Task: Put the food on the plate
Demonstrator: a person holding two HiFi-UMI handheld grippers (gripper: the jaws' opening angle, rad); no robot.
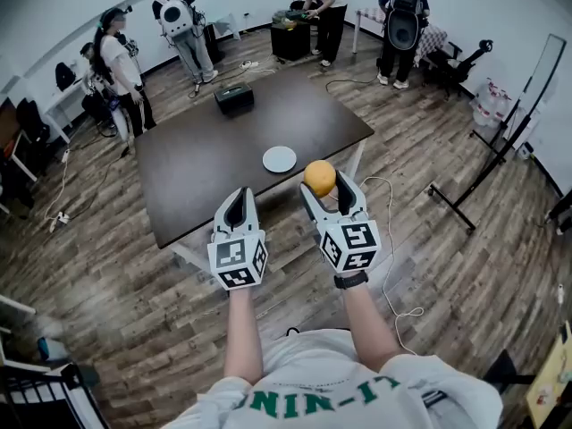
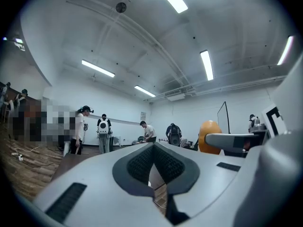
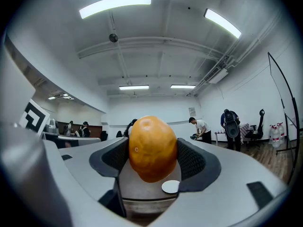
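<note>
**Orange clamped at the table's near edge**

The orange is gripped between the jaws of the right gripper, near the plate. The plate is set close to the near edge of the table, with bare top all round. The left gripper is held closed and empty. The orange's underside is hidden by the jaws. Its long axis is seen upright.
</note>
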